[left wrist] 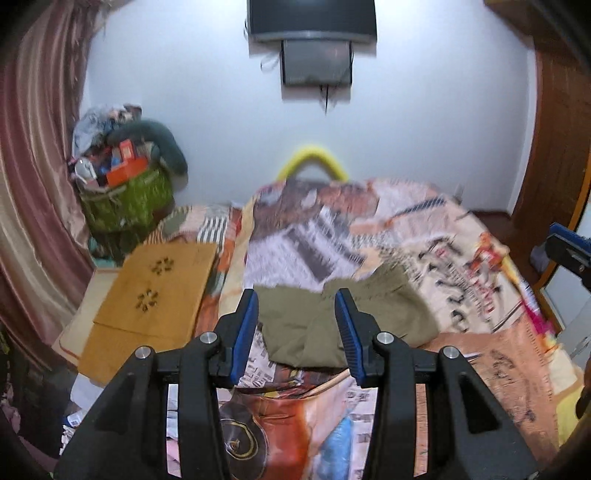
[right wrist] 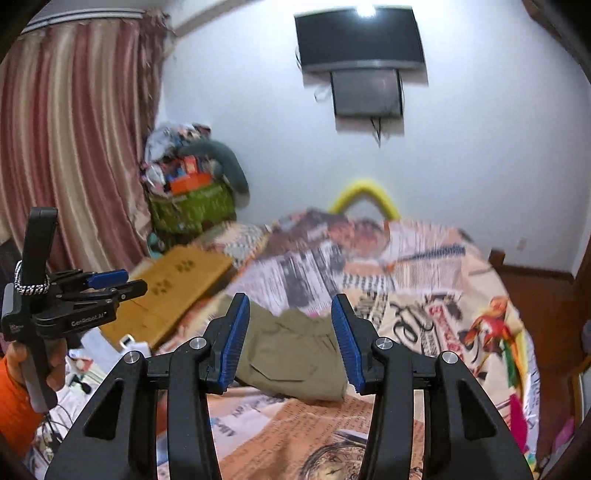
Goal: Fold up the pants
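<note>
Olive-green pants (left wrist: 295,325) lie folded into a compact rectangle on the patterned bed cover (left wrist: 461,266). My left gripper (left wrist: 296,299) hovers above and in front of them, open, with nothing between its blue pads. In the right wrist view the pants (right wrist: 291,347) lie the same way below my right gripper (right wrist: 290,301), which is open and empty too. The left gripper (right wrist: 110,284) shows at that view's left, held by a hand in an orange sleeve (right wrist: 14,387). A tip of the right gripper (left wrist: 569,251) shows at the left view's right edge.
A wooden board (left wrist: 155,288) lies left of the bed. A green basket (left wrist: 129,199) full of clutter stands in the corner by the striped curtain (left wrist: 33,166). A yellow tube (left wrist: 314,158) arches behind the bed, and a television (left wrist: 314,18) hangs on the wall.
</note>
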Available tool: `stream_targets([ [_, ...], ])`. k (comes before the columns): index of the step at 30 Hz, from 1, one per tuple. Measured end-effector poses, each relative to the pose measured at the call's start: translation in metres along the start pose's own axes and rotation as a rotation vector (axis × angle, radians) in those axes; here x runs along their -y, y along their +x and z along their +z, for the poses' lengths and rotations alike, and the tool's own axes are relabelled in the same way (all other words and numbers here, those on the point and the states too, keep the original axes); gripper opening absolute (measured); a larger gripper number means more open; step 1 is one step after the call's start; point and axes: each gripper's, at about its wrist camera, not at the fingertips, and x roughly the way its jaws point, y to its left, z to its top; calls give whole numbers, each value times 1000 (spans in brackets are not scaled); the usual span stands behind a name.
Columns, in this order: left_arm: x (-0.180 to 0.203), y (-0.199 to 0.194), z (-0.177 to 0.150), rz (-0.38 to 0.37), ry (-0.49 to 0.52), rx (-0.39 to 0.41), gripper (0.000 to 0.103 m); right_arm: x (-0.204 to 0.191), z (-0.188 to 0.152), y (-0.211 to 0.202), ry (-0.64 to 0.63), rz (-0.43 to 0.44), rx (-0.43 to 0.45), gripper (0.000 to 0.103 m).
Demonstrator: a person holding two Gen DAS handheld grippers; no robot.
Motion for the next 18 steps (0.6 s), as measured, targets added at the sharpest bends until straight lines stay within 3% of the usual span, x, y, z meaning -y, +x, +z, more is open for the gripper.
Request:
stream_targets([
  [14, 33, -165, -22, -34, 20, 296, 46, -52, -4, -116, -55, 32, 231, 42],
  [18, 38, -194, -34, -36, 14, 355, 59, -61, -10, -131, -63, 28, 260, 42],
])
